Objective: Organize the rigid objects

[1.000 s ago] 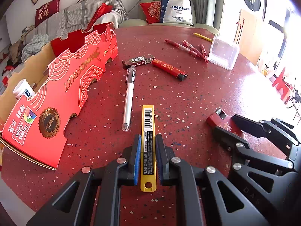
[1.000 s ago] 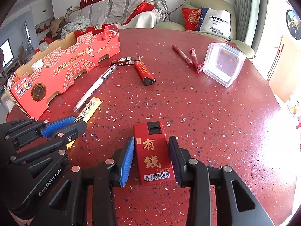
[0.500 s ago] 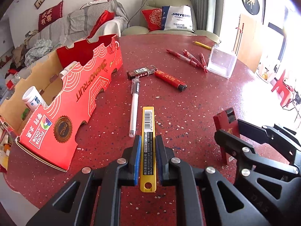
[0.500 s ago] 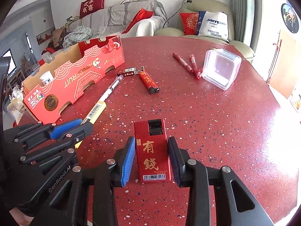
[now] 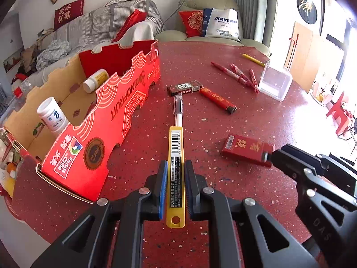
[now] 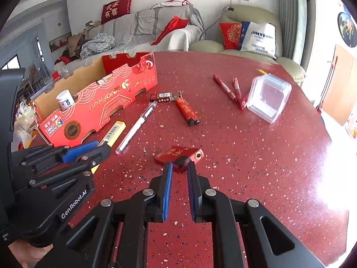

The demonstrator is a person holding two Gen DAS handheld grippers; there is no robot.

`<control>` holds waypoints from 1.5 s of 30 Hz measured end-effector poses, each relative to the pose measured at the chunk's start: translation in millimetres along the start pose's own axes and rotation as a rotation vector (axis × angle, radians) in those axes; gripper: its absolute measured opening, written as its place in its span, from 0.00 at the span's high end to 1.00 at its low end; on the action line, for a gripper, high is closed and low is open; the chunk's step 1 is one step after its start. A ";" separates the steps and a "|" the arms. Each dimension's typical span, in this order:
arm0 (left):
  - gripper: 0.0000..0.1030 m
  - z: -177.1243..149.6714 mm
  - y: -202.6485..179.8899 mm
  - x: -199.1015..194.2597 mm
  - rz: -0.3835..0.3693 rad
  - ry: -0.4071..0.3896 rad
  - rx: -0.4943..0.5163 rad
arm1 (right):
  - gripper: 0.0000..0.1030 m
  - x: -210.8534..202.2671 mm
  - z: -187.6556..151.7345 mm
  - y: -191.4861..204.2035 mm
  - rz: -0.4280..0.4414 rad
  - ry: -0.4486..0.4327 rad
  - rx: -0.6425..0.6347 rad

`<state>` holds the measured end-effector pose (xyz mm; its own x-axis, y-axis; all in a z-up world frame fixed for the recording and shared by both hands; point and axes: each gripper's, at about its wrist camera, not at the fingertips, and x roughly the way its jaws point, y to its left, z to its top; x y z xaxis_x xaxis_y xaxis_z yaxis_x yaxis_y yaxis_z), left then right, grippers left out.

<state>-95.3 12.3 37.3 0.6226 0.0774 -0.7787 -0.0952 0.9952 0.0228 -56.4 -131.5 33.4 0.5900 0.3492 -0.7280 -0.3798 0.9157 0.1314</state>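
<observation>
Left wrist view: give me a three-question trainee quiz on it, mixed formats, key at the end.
1. True or false: the left gripper has its jaws clamped on the yellow blade case.
2. How many white bottles show inside the red fruit box? A one, B two, C four.
3. Fill in: the lighter has a body coloured ___.
Key: 1 true; 2 B; 3 red.
</observation>
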 end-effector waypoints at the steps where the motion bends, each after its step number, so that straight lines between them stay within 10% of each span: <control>1: 0.85 -1.5 0.9 1.4 -0.002 0.003 -0.005 | 0.85 3.2 -1.0 -3.6 0.006 0.011 0.016; 8: 0.85 -4.7 -1.3 2.3 -0.029 0.002 0.008 | 0.82 14.8 8.2 -8.3 0.083 0.041 -0.024; 11: 0.85 -6.4 0.5 5.9 -0.031 0.017 0.001 | 0.24 24.4 15.8 -0.9 0.067 0.060 -0.179; 14: 0.85 -8.7 2.1 10.5 -0.031 0.033 -0.005 | 0.28 35.0 22.5 3.1 0.102 0.103 -0.270; 17: 0.85 -8.0 2.1 12.5 -0.034 0.041 -0.011 | 0.61 53.3 21.4 11.1 0.101 0.176 -0.337; 31: 0.85 -7.2 -4.6 16.0 -0.039 0.051 0.013 | 0.64 59.9 21.6 14.2 0.112 0.236 -0.303; 45: 0.85 8.8 -0.3 -10.6 -0.002 -0.041 0.031 | 0.65 15.0 29.6 12.7 0.164 0.056 -0.105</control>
<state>-95.0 11.6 51.1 0.6542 0.0768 -0.7524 -0.0699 0.9967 0.0410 -31.3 -108.7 44.1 0.4749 0.4775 -0.7392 -0.5416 0.8207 0.1823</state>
